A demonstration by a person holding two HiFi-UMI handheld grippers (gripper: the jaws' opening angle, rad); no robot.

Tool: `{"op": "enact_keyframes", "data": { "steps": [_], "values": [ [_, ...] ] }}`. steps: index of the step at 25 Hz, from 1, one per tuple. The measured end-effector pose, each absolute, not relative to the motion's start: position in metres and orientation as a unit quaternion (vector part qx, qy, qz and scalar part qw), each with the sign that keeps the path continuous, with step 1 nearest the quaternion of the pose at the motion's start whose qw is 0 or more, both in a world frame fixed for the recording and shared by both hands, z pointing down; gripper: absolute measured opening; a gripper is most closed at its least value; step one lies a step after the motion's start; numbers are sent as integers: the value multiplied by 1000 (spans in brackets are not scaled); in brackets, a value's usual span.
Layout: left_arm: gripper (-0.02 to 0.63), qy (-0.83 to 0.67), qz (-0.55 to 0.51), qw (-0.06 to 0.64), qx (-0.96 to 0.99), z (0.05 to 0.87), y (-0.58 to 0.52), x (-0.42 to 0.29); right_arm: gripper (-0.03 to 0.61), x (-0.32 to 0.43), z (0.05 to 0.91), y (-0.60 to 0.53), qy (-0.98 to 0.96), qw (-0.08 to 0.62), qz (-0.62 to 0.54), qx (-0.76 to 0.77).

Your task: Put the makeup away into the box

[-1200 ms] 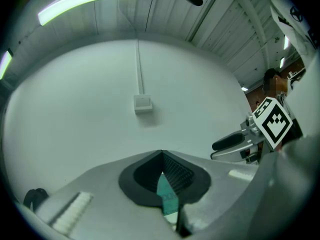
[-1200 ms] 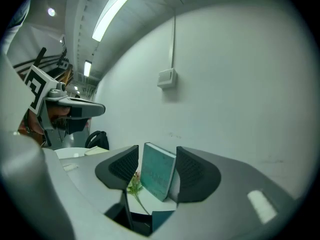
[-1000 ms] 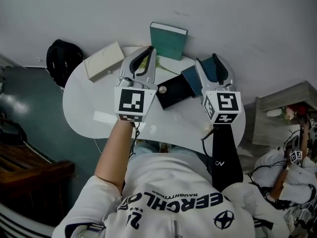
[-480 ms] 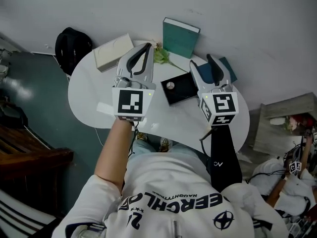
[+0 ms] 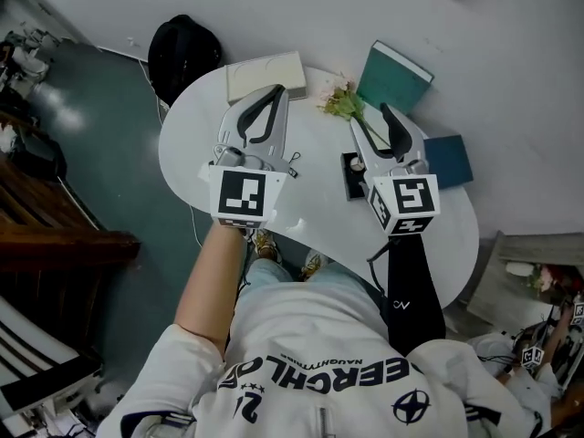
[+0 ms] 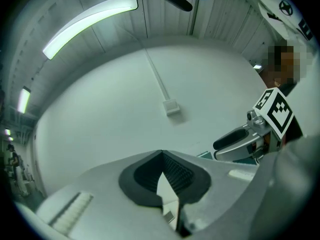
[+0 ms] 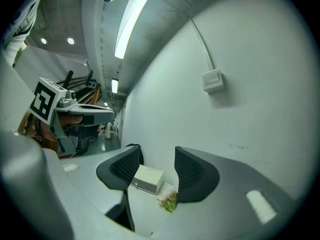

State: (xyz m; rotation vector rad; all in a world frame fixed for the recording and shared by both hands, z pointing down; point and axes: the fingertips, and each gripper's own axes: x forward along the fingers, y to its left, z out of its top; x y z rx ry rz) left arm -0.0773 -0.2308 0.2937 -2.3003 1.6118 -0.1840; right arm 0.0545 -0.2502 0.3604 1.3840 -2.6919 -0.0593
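A black box [image 5: 350,177] lies on the white oval table [image 5: 315,149], mostly hidden under my right gripper [image 5: 371,117]. I cannot see any makeup inside it from here. The right gripper hangs level above it, open, with nothing between its pads; past them in the right gripper view [image 7: 157,159] are a white box [image 7: 147,179] and a flower sprig [image 7: 169,200]. My left gripper [image 5: 276,91] hovers over the table's left half, near the white box [image 5: 265,74]. In the left gripper view [image 6: 161,156] its tips meet and nothing shows between them.
A teal box [image 5: 394,78] leans on the wall at the back. A blue notebook [image 5: 449,160] lies right of the right gripper, and flowers [image 5: 342,103] lie between the grippers. A black bag [image 5: 182,48] sits on the floor beyond the table's left end.
Both grippers have swung left across the table. The right one left the blue notebook and now covers the black box; the left one went from the black box towards the white box.
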Motion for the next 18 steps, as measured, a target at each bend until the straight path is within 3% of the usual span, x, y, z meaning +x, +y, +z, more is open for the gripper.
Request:
{"op": "enact_keyframes", "data": {
  "steps": [18],
  "values": [
    [6, 602, -66, 140, -783, 304, -231, -160, 247, -46, 383, -263, -916, 87, -8, 391]
  ]
}}
